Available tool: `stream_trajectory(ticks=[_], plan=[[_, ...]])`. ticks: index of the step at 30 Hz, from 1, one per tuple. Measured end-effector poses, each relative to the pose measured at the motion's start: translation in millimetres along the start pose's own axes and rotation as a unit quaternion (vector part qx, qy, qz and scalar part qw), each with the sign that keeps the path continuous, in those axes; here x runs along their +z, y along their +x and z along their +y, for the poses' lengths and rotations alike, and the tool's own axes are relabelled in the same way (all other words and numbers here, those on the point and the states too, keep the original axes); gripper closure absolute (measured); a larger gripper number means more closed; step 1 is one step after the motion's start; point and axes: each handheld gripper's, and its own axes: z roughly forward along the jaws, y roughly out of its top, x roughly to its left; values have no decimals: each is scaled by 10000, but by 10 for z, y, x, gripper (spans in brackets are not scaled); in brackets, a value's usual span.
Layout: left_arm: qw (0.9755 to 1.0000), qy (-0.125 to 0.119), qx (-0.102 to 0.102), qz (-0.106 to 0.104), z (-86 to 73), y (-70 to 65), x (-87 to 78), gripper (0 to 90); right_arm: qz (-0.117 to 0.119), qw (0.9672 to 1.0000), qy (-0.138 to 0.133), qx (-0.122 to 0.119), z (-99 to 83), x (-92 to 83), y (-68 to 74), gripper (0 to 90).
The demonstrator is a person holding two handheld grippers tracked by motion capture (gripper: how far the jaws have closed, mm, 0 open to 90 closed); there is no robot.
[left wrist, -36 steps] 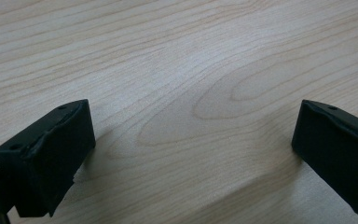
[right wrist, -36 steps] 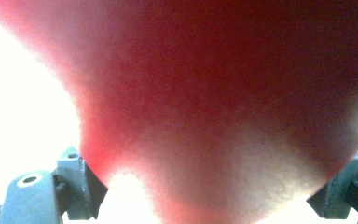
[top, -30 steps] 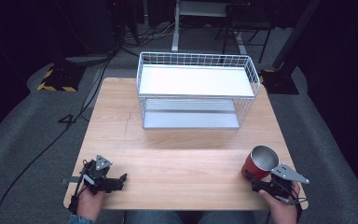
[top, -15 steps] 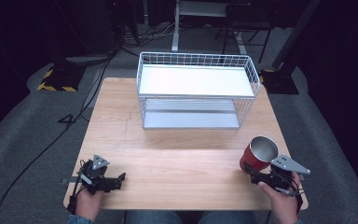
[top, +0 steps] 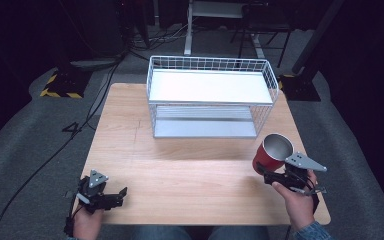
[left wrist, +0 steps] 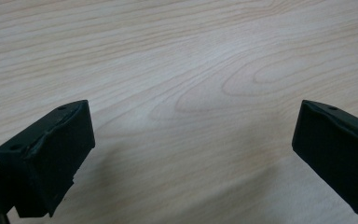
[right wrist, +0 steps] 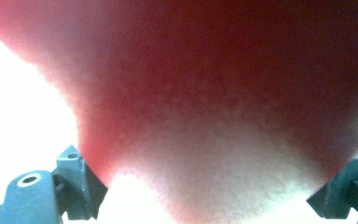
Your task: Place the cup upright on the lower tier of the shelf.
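Note:
A red cup point(top: 271, 154) with a shiny metal inside is held above the table's right side, tilted with its mouth up and toward the back. My right gripper point(top: 266, 175) is shut on its lower wall. In the right gripper view the cup's red wall point(right wrist: 205, 93) sits close up between the jaws. My left gripper point(top: 121, 193) rests near the table's front left corner, open with nothing between its jaws. The left gripper view shows bare wood between the left gripper's point(left wrist: 193, 154) wide-apart jaws.
A white wire rack point(top: 211, 95) with two shelves stands at the back middle of the wooden table point(top: 190, 165). Cables run over the grey floor at the left. A yellow-and-black striped block point(top: 60, 86) lies on the floor at the back left.
My right gripper has lifted the red cup off the table and carried it slightly toward the rack. The left gripper has stayed in place.

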Motion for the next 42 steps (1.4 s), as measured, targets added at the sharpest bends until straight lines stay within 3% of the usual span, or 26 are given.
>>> stream_trajectory(ticks=[8, 21, 42], plan=[[9995, -20, -200, 261, -230, 104, -249, 0, 166, 9999, 17, -12, 134, 224, 36, 168], [9979, -56, -394, 517, -455, 195, -465, 0, 328, 9994, 57, -54, 332, 563, 107, 168], [9976, -162, -430, 519, -441, 215, -474, 0, 135, 9997, 190, -77, 508, 1145, 65, 168]])
